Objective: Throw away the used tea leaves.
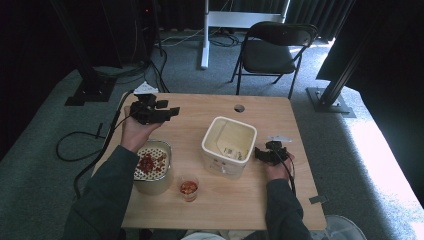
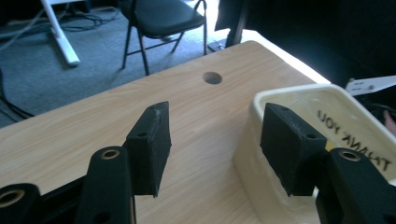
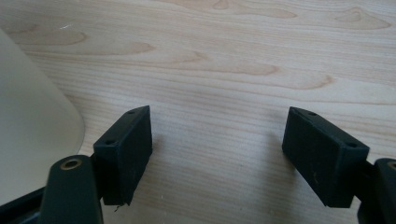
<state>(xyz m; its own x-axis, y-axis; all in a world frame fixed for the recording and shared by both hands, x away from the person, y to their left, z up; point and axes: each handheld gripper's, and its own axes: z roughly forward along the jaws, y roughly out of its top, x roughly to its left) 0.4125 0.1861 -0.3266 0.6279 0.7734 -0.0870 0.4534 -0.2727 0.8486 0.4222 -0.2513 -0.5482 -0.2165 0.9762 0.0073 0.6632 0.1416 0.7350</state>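
A grey carpeted floor [image 1: 45, 165] runs around a light wooden counter [image 1: 210, 200], with a black folding chair [image 1: 272, 50] standing beyond its far edge and cables trailing across the carpet at the left. Near the middle of the counter sits a cream square tub [image 1: 229, 145], open at the top, with printed paper lying inside. Toward the near left edge stands a round metal pot [image 1: 152, 172] fitted with a perforated insert that carries red pieces, and just beside it, to its right, is a small glass [image 1: 188, 189] with more red bits in it.

The left gripper [image 1: 172, 112] is held above the far left part of the counter, well apart from the tub and pointing toward it; in the left gripper view its fingers [image 2: 149, 147] stand wide apart with nothing between them, and the tub's rim [image 2: 254, 105] shows past the right finger. The right gripper [image 1: 259, 154] lies low at the tub's right side, just beside its wall; in the right gripper view its fingers [image 3: 126, 151] are spread wide over bare wood, empty, with the tub's pale wall [image 3: 32, 121] at the left edge
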